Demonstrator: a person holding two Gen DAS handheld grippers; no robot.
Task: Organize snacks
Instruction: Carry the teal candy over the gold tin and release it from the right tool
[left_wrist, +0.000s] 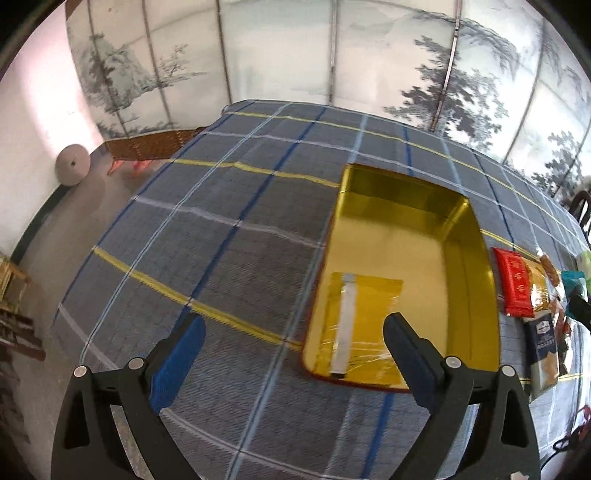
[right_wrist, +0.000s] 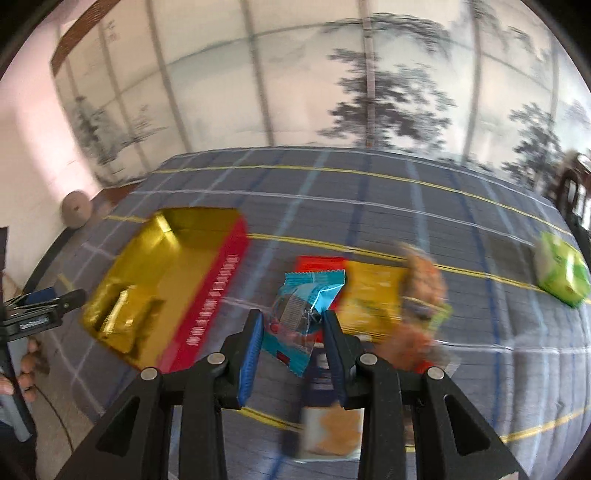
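Observation:
An open gold tin (left_wrist: 406, 243) with red outer walls lies on the plaid tablecloth. One yellow packet (left_wrist: 362, 306) lies flat inside it at the near end. My left gripper (left_wrist: 293, 326) hovers open just above that end, with nothing between its fingers. In the right wrist view, my right gripper (right_wrist: 291, 317) is shut on a teal snack packet (right_wrist: 310, 295), which it holds above the cloth to the right of the tin (right_wrist: 218, 295). The yellow packet (right_wrist: 125, 314) shows inside the tin there too. The right wrist view is blurred.
Loose snacks lie right of the tin: a red packet (right_wrist: 317, 262), a yellow packet (right_wrist: 373, 291), an orange snack (right_wrist: 421, 280), a blue-and-white cracker packet (right_wrist: 328, 428) and a green packet (right_wrist: 561, 273) far right. A folding screen stands behind the table. A person's hand (right_wrist: 26, 369) shows at the left.

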